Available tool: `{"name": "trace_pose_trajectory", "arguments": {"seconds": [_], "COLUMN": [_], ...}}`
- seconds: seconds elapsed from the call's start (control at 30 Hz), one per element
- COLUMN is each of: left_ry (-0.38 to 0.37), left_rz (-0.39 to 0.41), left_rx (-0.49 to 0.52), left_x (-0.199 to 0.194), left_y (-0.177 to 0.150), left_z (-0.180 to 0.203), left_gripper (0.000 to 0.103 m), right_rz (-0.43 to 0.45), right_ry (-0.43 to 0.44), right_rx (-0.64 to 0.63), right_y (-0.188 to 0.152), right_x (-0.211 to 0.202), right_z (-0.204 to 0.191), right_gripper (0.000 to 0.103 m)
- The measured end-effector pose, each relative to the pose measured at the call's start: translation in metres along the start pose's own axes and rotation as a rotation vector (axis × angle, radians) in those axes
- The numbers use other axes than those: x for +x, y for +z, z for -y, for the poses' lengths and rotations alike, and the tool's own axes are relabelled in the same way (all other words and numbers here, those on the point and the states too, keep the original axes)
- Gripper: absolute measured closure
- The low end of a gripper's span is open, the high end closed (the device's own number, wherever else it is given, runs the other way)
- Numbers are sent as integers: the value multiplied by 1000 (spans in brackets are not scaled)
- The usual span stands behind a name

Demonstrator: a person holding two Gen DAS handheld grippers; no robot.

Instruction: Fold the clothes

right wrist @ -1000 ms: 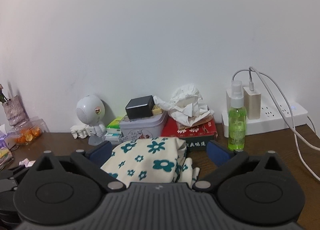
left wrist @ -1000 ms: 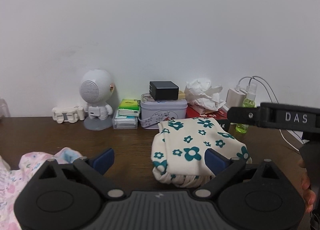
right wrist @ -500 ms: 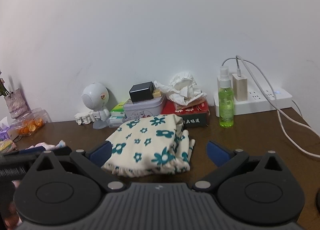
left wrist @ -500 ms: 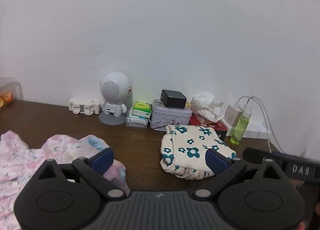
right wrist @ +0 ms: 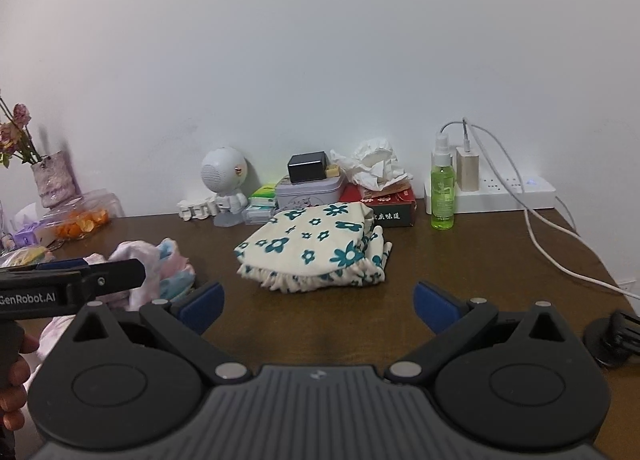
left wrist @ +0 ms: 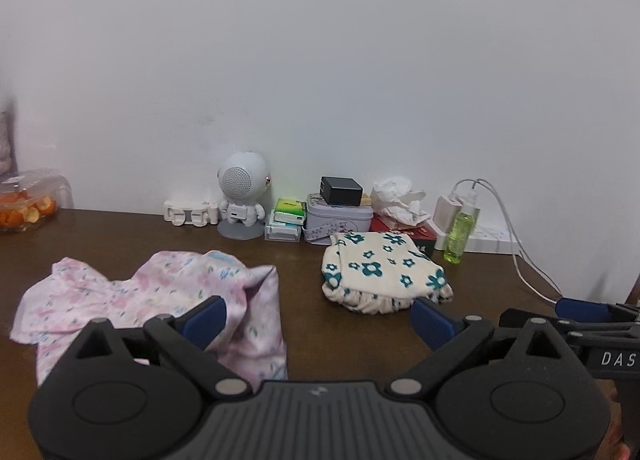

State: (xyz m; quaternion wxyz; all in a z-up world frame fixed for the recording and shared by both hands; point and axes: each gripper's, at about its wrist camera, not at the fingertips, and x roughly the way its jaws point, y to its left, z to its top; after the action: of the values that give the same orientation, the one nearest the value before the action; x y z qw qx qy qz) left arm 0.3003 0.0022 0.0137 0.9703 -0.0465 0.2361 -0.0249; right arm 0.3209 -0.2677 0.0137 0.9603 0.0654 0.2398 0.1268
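Where the brown table point(left wrist: 132, 236) meets the white wall, at far left a clear tub of orange peel point(left wrist: 25, 207). Next along the wall: a white clip-like part point(left wrist: 191, 213), a round-headed robot figure point(left wrist: 242, 196), a stack of small boxes point(left wrist: 285, 219), a tin point(left wrist: 339, 218) with a black block point(left wrist: 341, 190) on top, crumpled tissue point(left wrist: 396, 196) on a red box point(right wrist: 386, 204), a green spray bottle point(left wrist: 460, 229), a white power strip point(right wrist: 504, 192) with a cable point(right wrist: 556, 252) trailing toward the near right edge.

Nearer, left of centre: pink shirt point(left wrist: 160, 300), unfolded and rumpled, lying flat on the wood, partly under the left tongs point(left wrist: 316, 318). Both blue pads wide apart, nothing between them; left pad point(left wrist: 204, 320) above the shirt's near hem, contact not certain.

Centre-right: cream cloth point(left wrist: 380, 276) with teal flowers, folded into a compact bundle, frilled edge toward the camera, just in front of the tin and red box, well apart from the pink shirt.

Right tongs point(right wrist: 316, 302) likewise spread wide, empty, hovering over bare wood near the folded bundle. In the right wrist view, a hand point(right wrist: 14, 380) on the left tool's grip at the left edge, a dried-flower vase point(right wrist: 52, 176) by the wall, and a black round mount point(right wrist: 612, 340) at far right.
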Motion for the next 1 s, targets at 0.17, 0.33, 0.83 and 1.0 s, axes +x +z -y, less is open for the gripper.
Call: {"name": "trace_pose_trajectory", "arguments": {"seconds": [0.17, 0.33, 0.83, 1.0], "left_ry": [-2, -13, -29, -36], "left_rz": [13, 1, -17, -10], "left_rx": [14, 5, 16, 53], "left_x": [-41, -77, -170, -201], "left_y": [-19, -44, -119, -144], "left_z": [3, 4, 5, 15], "left_gripper": [4, 4, 4, 4], "right_rz": [16, 19, 9, 4], "right_ry": [-10, -12, 26, 21], "right_rx": [9, -8, -43, -33], "right_y": [-13, -30, -105, -132], "right_x": [-39, -74, -172, -204], "right_z": [-14, -27, -64, -73], "right_gripper": [0, 0, 0, 0]}}
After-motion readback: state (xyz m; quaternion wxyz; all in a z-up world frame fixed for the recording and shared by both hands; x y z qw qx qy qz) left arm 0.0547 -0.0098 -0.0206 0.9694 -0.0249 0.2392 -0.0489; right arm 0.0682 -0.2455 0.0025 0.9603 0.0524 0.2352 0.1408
